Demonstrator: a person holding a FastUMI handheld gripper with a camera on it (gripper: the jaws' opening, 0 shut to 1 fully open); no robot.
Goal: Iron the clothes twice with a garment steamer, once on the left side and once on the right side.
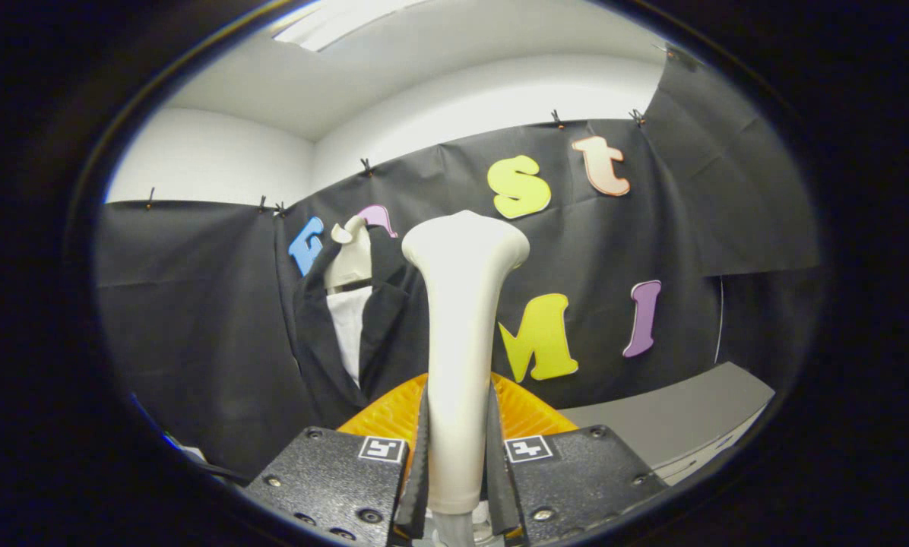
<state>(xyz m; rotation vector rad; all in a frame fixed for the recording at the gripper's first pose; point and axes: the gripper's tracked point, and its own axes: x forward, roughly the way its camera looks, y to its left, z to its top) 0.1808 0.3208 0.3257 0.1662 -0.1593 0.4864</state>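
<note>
Black cloth wall (614, 304) across the whole middle of the frame, pinned along its top edge with small clips, creased and sagging at the right. White room wall (211, 156) and ceiling above it, with a bright light panel (333, 19) at the top centre-left. Grey tabletop (675, 418) at lower right, running back to the cloth.

Left of centre, a dark jacket (382, 319) hung on a pale mannequin bust (350, 262), lapels open over a white shirt front (348, 327); hangs against the cloth, beyond the fingers and slightly left of them, apart from the steamer.

Dead centre, the cream steamer (458, 342), upright, its handle rising from the bottom of the frame and flaring into a wide head near mid-height, just right of the jacket's shoulder. Head turned so that its face cannot be made out.

Behind the handle's lower part, a ribbed orange shape (527, 410), fanned out to both sides; what it is cannot be told.

At bottom centre, the gripper (458, 471), fingers clenched on the steamer handle, one pad pressed to each side of it. Small square markers (529, 448) on the finger blocks, left and right of the handle.
</note>
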